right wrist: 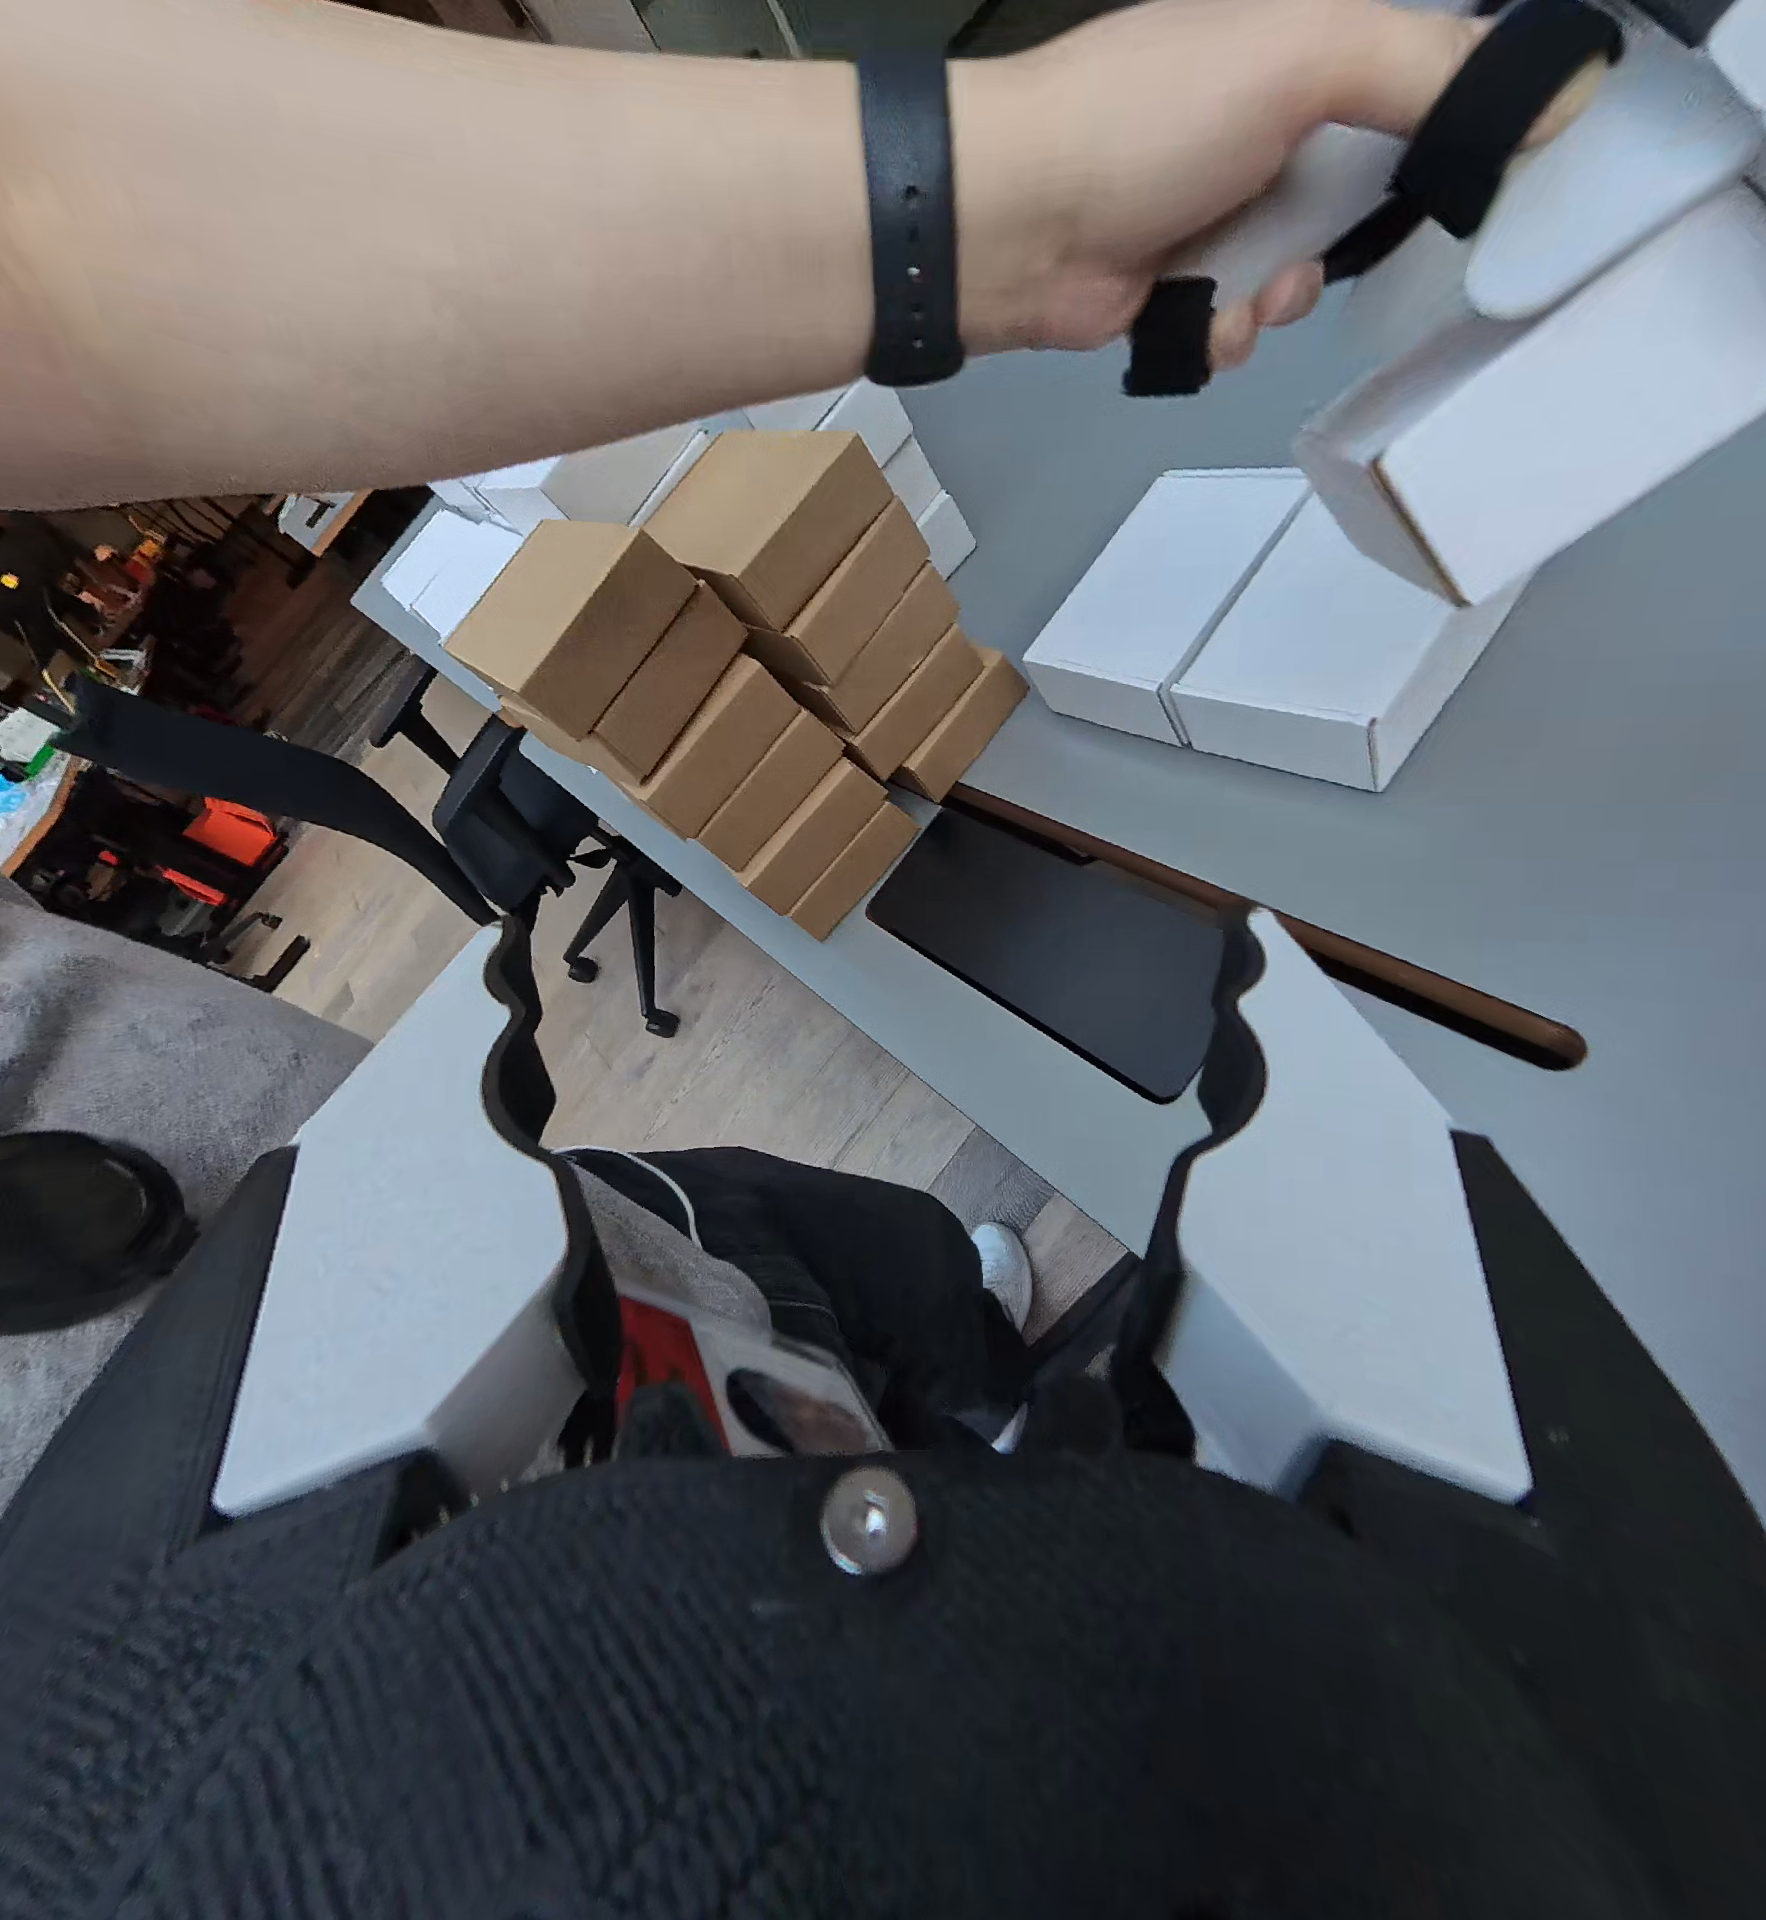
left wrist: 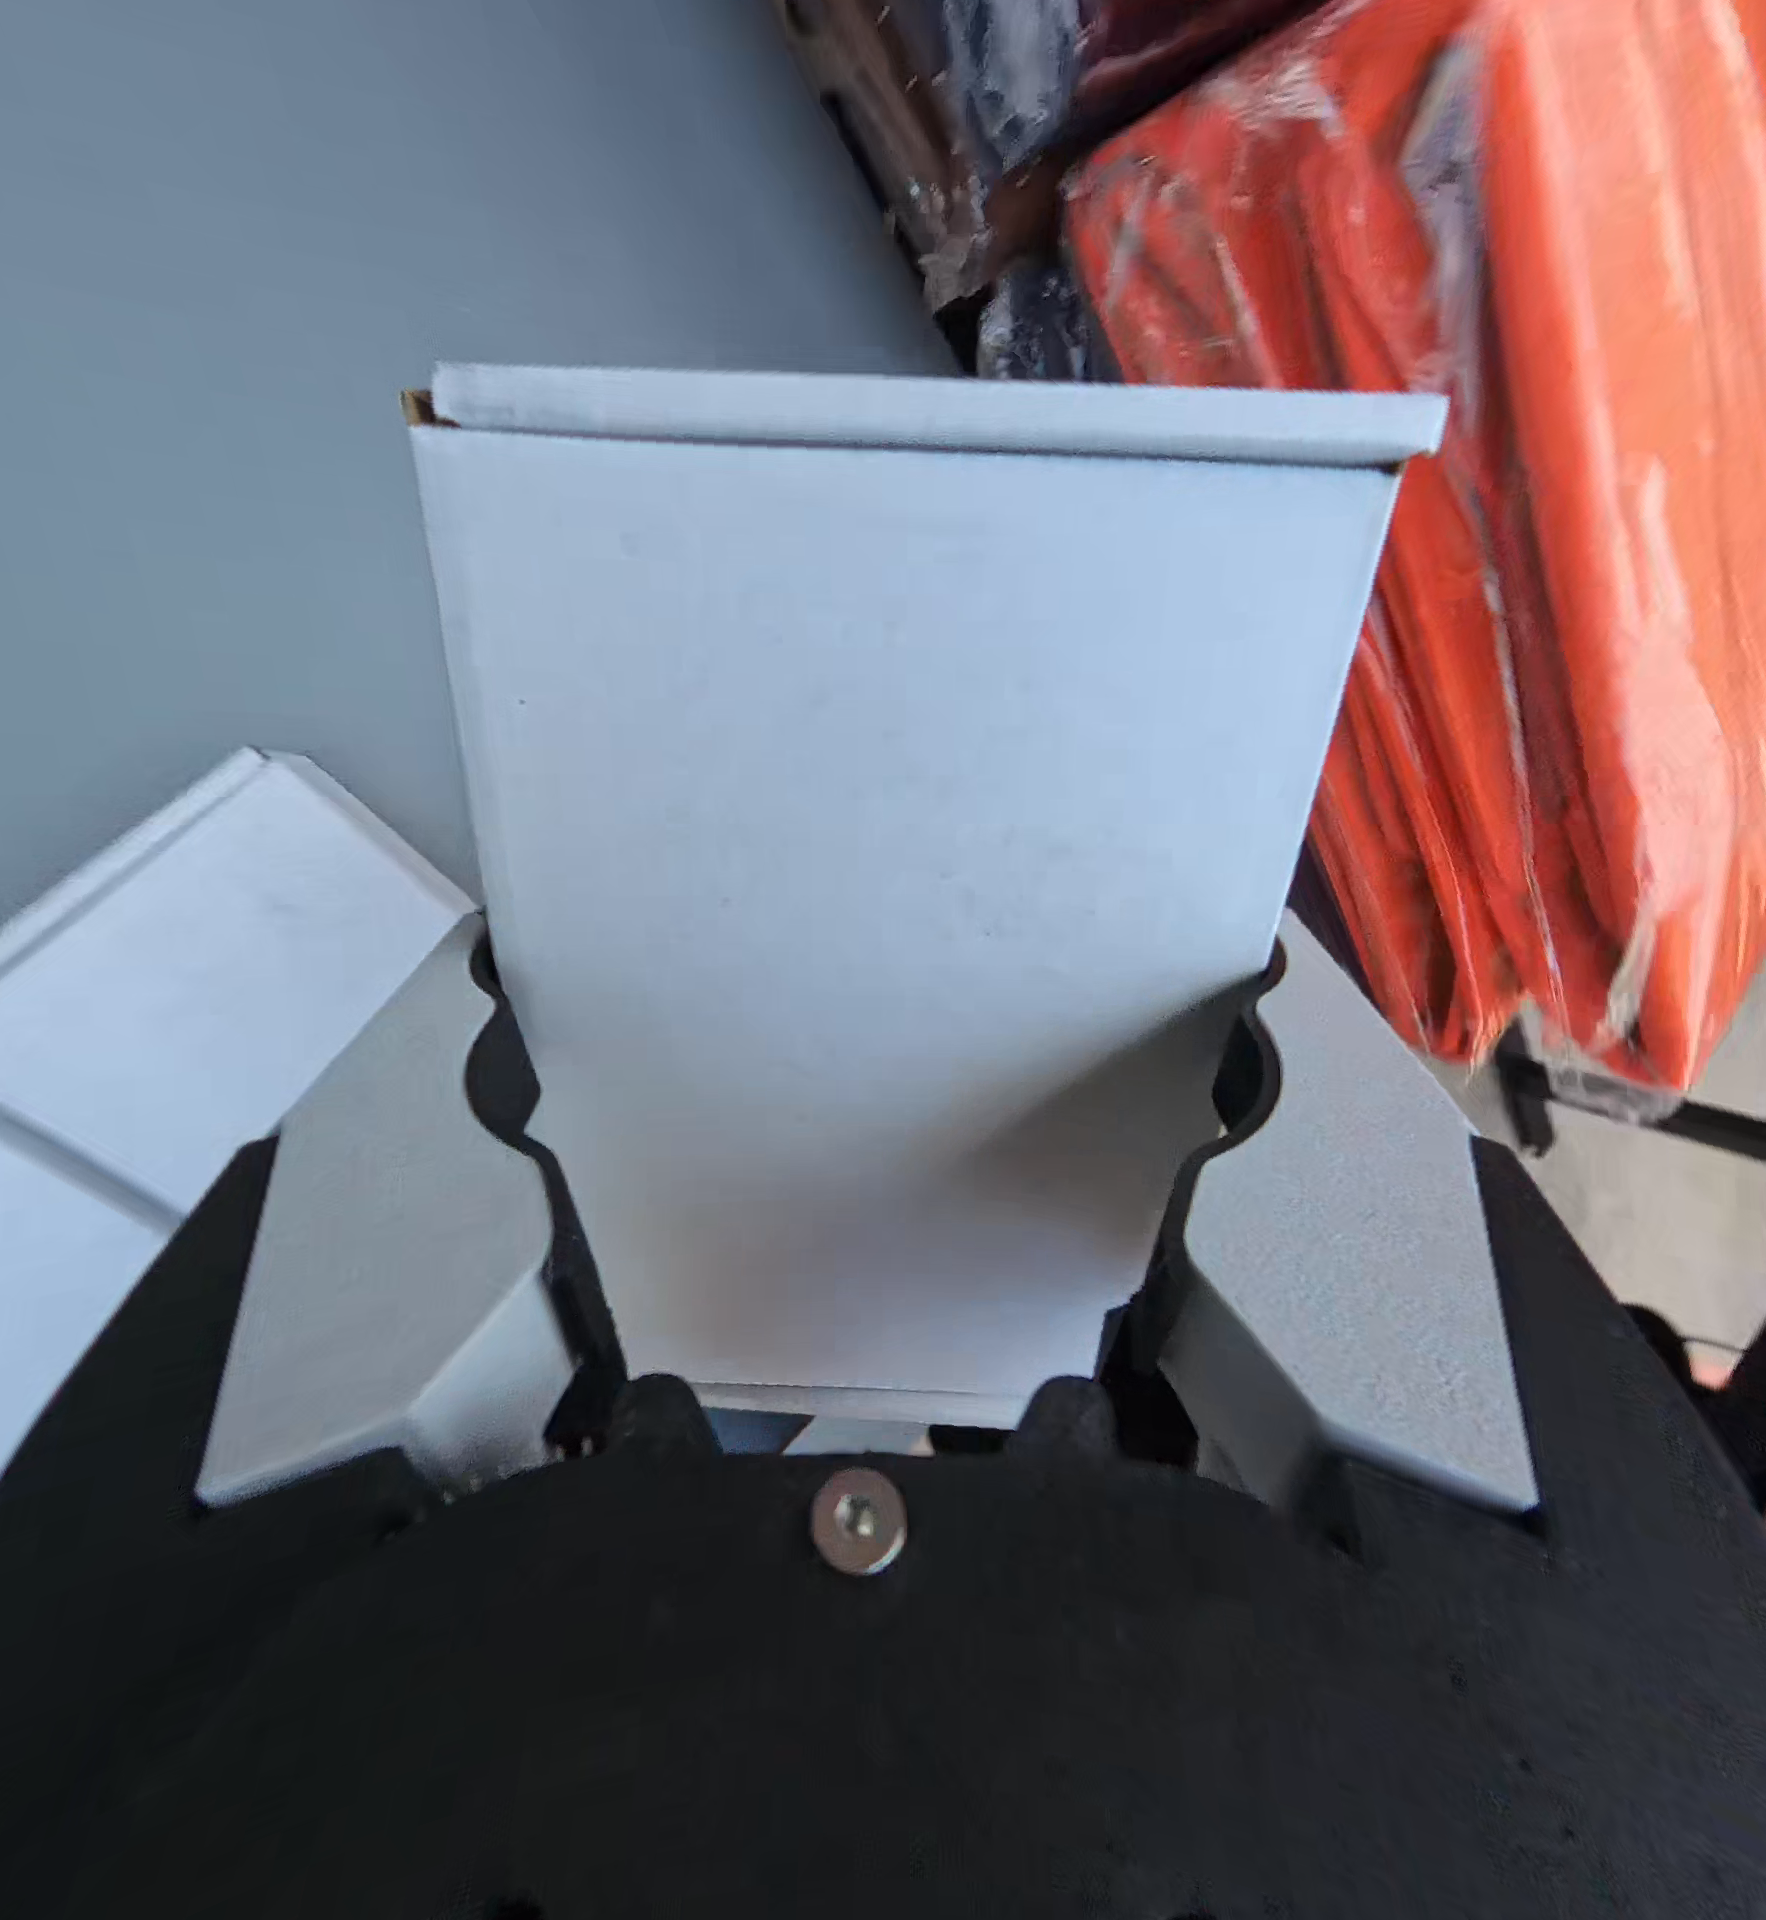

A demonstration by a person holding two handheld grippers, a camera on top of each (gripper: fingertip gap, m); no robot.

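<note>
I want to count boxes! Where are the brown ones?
The brown boxes are stacked at the grey table's edge in the right wrist view, left of two white boxes.

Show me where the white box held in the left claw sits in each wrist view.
Left wrist view: the held white box fills the centre, clamped between the left claw fingers.
Right wrist view: same box at upper right, raised above the table.
Shared landmark: the two white boxes lying side by side on the grey table, lower left in the left view, right of centre in the right view.
</note>
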